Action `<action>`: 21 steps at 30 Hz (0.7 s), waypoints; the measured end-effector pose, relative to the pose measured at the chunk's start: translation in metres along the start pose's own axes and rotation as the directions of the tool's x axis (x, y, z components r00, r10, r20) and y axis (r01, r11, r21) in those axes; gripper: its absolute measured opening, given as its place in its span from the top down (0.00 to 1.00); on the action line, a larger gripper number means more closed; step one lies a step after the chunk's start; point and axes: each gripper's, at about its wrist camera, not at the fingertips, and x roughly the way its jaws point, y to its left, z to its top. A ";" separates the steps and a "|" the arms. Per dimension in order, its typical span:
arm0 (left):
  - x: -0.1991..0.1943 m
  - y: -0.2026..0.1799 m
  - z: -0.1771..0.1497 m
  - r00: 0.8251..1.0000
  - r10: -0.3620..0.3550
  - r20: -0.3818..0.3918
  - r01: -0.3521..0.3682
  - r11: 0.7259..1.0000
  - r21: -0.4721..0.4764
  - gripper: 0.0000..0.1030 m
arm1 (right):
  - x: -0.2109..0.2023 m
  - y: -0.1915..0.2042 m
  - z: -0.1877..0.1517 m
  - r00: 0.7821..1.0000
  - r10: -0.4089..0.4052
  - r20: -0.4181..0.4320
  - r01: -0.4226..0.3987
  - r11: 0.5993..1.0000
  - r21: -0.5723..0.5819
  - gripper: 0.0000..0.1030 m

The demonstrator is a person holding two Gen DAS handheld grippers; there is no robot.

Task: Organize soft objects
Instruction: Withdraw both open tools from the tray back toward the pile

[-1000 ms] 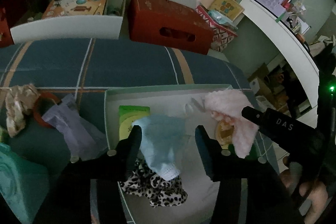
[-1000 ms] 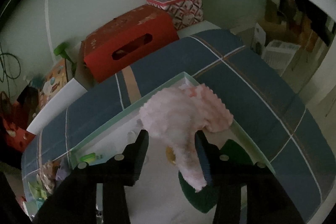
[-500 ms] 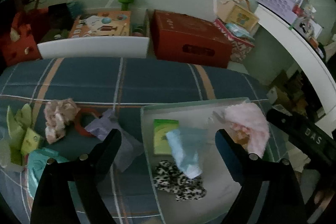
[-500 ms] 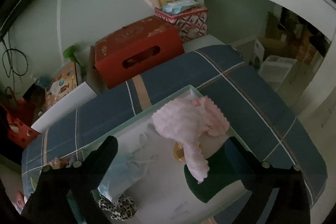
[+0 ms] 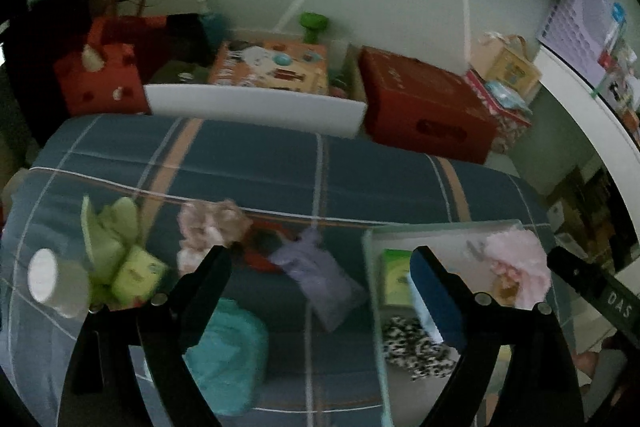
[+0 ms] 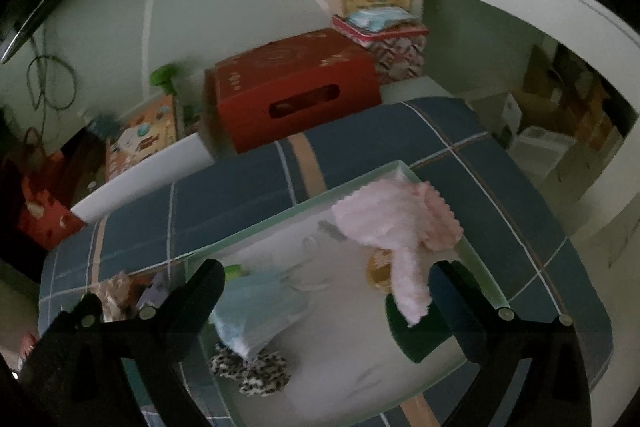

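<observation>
A shallow pale box [image 6: 280, 217] lies on the blue plaid bed. Inside it rest a pink fluffy cloth [image 6: 394, 223] [image 5: 520, 259], a light blue face mask [image 6: 256, 307], a leopard-print scrunchie [image 6: 250, 367] [image 5: 416, 347], a green packet [image 5: 394, 281] and a dark green item [image 6: 412, 333]. My left gripper [image 5: 322, 273] hangs open above the bed, left of the box, over a lilac pouch [image 5: 320, 279]. My right gripper [image 6: 326, 285] stands open above the box, holding nothing. Loose on the bed are a teal cloth [image 5: 226, 351], a beige scrunchie [image 5: 208, 231], an orange ring [image 5: 262, 251] and green items [image 5: 120, 255].
A red carton [image 6: 292, 89], a white drawer [image 5: 256, 109] with a toy board, patterned gift boxes [image 6: 380, 27] and a red bag [image 5: 104, 75] stand beyond the bed by the wall. A white curved shelf [image 6: 520, 3] arcs at the right. A white roll [image 5: 54, 283] lies at far left.
Both grippers let go: the blue mask and the pink cloth now lie in the box. Both jaws opened wide and rose; the left gripper swung left over the bed.
</observation>
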 end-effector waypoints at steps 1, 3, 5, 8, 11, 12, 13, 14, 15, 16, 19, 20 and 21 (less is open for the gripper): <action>-0.004 0.006 0.001 1.000 0.006 0.007 -0.006 1.000 -0.007 0.11 | -0.003 0.006 -0.001 1.000 0.002 0.005 -0.002 1.000 -0.016 0.00; -0.013 0.017 0.003 1.000 0.021 0.022 -0.021 1.000 -0.019 0.11 | -0.007 0.016 -0.004 1.000 0.005 0.011 -0.004 0.999 -0.038 0.00; -0.022 0.031 0.005 0.998 0.049 0.042 -0.048 0.998 -0.032 0.11 | -0.011 0.028 -0.007 1.000 0.014 0.013 -0.013 0.998 -0.060 0.00; -0.031 0.047 0.007 0.995 0.083 0.055 -0.081 0.996 -0.043 0.11 | -0.015 0.047 -0.012 0.999 0.041 0.010 -0.040 0.994 -0.098 0.00; -0.037 0.068 0.010 0.993 0.107 0.058 -0.103 0.993 -0.066 0.11 | -0.016 0.068 -0.017 0.996 0.087 0.005 -0.085 0.988 -0.130 0.00; -0.039 0.075 0.010 0.992 0.116 0.057 -0.112 0.991 -0.074 0.11 | -0.017 0.075 -0.018 0.995 0.102 0.005 -0.100 0.985 -0.140 0.00; -0.041 0.083 0.011 0.990 0.131 0.058 -0.126 0.988 -0.084 0.11 | -0.017 0.083 -0.020 0.993 0.117 0.001 -0.116 0.982 -0.151 0.00; -0.043 0.092 0.011 0.987 0.152 0.058 -0.146 0.985 -0.096 0.11 | -0.017 0.092 -0.022 0.991 0.131 -0.004 -0.130 0.978 -0.163 0.00; -0.045 0.100 0.011 0.984 0.170 0.058 -0.163 0.981 -0.106 0.11 | -0.017 0.099 -0.024 0.990 0.144 -0.009 -0.143 0.974 -0.173 0.00; -0.048 0.109 0.011 0.980 0.189 0.059 -0.181 0.976 -0.119 0.11 | -0.016 0.105 -0.026 0.988 0.154 -0.014 -0.154 0.971 -0.181 0.00; -0.054 0.135 0.010 0.972 0.227 0.054 -0.216 0.963 -0.158 0.11 | -0.013 0.123 -0.033 0.982 0.188 -0.035 -0.191 0.962 -0.197 0.00; -0.056 0.146 0.009 0.970 0.237 0.051 -0.225 0.959 -0.173 0.11 | -0.012 0.128 -0.035 0.980 0.195 -0.041 -0.199 0.959 -0.201 0.00; -0.058 0.152 0.009 0.969 0.242 0.048 -0.230 0.956 -0.181 0.11 | -0.010 0.134 -0.037 0.978 0.201 -0.048 -0.206 0.957 -0.206 0.00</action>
